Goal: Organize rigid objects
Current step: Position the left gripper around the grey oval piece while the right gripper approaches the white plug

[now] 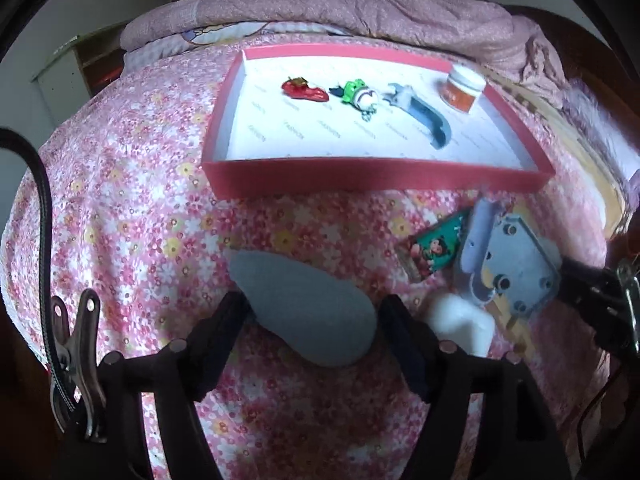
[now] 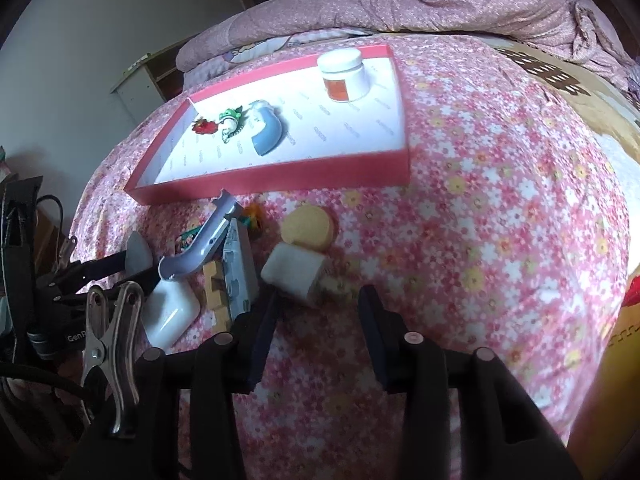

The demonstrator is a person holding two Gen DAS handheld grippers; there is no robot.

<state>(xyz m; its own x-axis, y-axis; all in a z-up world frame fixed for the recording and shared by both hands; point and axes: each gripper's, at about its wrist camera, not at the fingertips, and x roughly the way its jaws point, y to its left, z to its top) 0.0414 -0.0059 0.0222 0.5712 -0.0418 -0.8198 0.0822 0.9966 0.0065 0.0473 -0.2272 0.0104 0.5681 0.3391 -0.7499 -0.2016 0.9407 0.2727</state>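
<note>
Left wrist view: left gripper (image 1: 312, 316) clenched across a grey stone (image 1: 306, 308), above the bedspread, short of the red tray (image 1: 376, 180). It looks rigid, smooth, probably heavy; best gripped across the middle. Right gripper (image 2: 316, 320) gapes, empty. The pile (image 2: 224, 264) overlaps, partly hidden.

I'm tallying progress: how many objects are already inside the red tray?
4, in a row inside the red tray: the red strawberry charm leftmost, then the green figure keychain, the blue curved tube, and the white-lidded jar at the far right corner. None looks hidden.
</note>
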